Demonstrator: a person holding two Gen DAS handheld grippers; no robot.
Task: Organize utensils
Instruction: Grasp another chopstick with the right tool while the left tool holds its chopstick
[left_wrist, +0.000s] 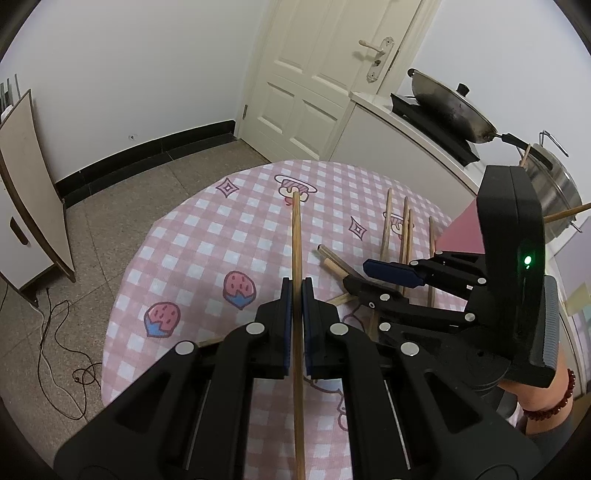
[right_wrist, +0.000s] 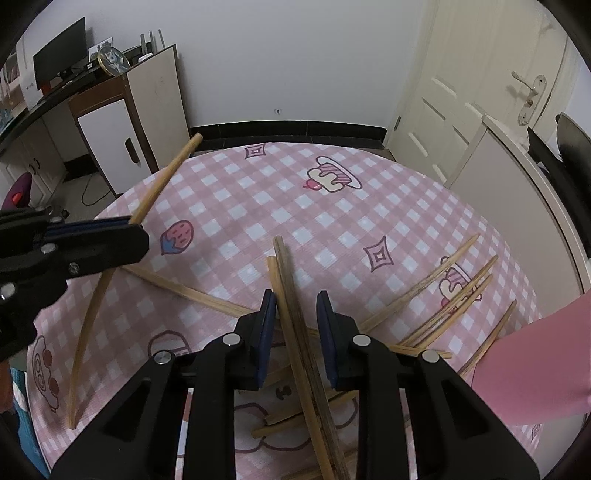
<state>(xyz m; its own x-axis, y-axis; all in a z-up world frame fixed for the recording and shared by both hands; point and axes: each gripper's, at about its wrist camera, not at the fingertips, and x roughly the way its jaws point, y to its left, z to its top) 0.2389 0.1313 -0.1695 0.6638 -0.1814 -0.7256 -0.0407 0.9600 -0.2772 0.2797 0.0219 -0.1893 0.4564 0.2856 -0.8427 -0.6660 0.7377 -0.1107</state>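
My left gripper (left_wrist: 296, 286) is shut on one wooden chopstick (left_wrist: 296, 236) and holds it above the pink checked tablecloth (left_wrist: 192, 240); the same gripper (right_wrist: 136, 227) and chopstick (right_wrist: 166, 177) show at the left of the right wrist view. My right gripper (right_wrist: 296, 301) is open, its jaws either side of two chopsticks (right_wrist: 291, 295), one lighter and one darker; it also shows in the left wrist view (left_wrist: 364, 275). Several more chopsticks (right_wrist: 443, 295) lie scattered on the cloth to the right, and others (right_wrist: 177, 288) lie to the left.
A pink object (right_wrist: 535, 362) sits at the table's right edge. A counter on the right holds a wok (left_wrist: 454, 107) on a black cooker and a steel pot (left_wrist: 554, 184). A cream door (left_wrist: 314, 74) and a cabinet (left_wrist: 26, 192) stand beyond the table.
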